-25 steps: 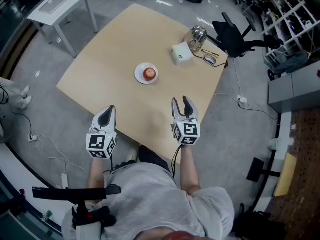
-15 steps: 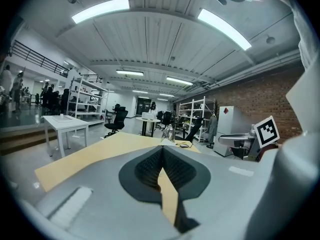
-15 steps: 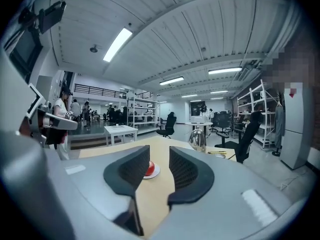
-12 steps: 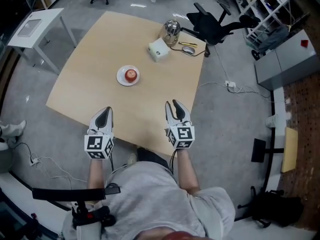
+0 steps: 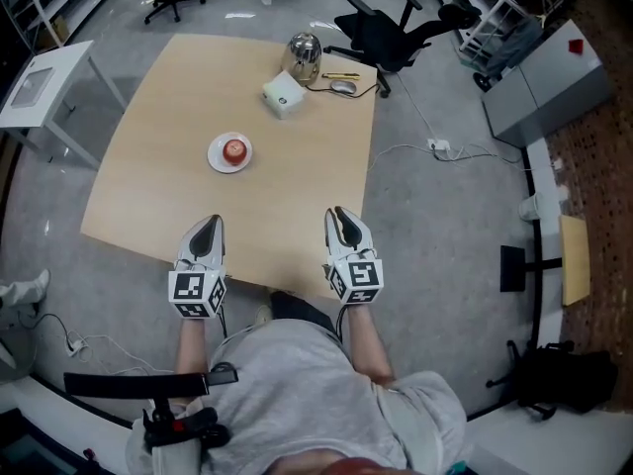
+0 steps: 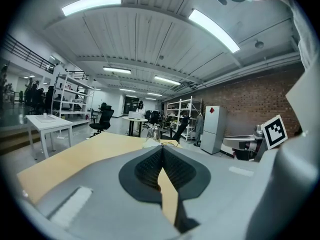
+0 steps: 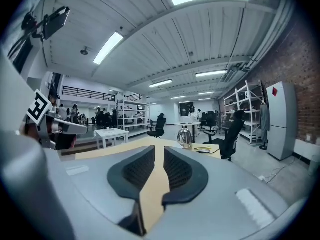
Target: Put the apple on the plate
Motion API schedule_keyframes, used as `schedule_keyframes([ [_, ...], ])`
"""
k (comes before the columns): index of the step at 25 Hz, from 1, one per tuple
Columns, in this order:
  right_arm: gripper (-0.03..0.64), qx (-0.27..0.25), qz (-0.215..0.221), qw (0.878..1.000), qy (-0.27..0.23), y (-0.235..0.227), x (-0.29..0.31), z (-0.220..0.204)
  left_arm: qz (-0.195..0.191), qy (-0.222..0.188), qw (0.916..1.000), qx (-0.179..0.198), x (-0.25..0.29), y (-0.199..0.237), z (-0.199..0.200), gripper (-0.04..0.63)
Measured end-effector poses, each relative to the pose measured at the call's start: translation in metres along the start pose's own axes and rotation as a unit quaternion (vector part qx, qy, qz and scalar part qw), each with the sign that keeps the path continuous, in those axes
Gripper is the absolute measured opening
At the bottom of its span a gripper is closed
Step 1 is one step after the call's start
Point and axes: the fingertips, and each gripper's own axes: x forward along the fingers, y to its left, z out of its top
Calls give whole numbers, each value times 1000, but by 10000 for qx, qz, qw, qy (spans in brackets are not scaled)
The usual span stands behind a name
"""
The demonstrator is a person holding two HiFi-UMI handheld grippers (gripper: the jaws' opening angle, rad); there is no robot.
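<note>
The red apple (image 5: 234, 149) lies on the small white plate (image 5: 220, 159), left of the middle of the wooden table (image 5: 297, 186). Both grippers hover over the table's near edge, well short of the plate. My left gripper (image 5: 208, 223) is shut with nothing in it; in the left gripper view its pads (image 6: 150, 166) meet at the tips. My right gripper (image 5: 338, 213) has just been closing. A narrow gap is left between its pads (image 7: 136, 170), with nothing in it. Neither gripper view shows the apple.
At the table's far end stand a white box (image 5: 282, 95) and a shiny metal kettle (image 5: 304, 55), with a computer mouse (image 5: 343, 87) beside them. A black office chair (image 5: 381, 30) is behind that corner. A small white table (image 5: 40, 79) stands at the left.
Both grippers have drawn back toward the table's near edge, so the plate and apple lie farther from them. The right jaws have narrowed. The apple has stayed on the plate.
</note>
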Motion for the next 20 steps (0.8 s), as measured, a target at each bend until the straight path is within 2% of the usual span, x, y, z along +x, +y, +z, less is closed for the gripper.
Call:
schedule_keyframes([
  [9, 18, 80, -308, 9995, -62, -6, -30, -4, -326, 36, 9994, 84, 5, -17, -1, 20],
  [20, 6, 240, -418, 9988, -74, -7, -52, -10, -590, 104, 9981, 139, 5, -34, -5, 20],
])
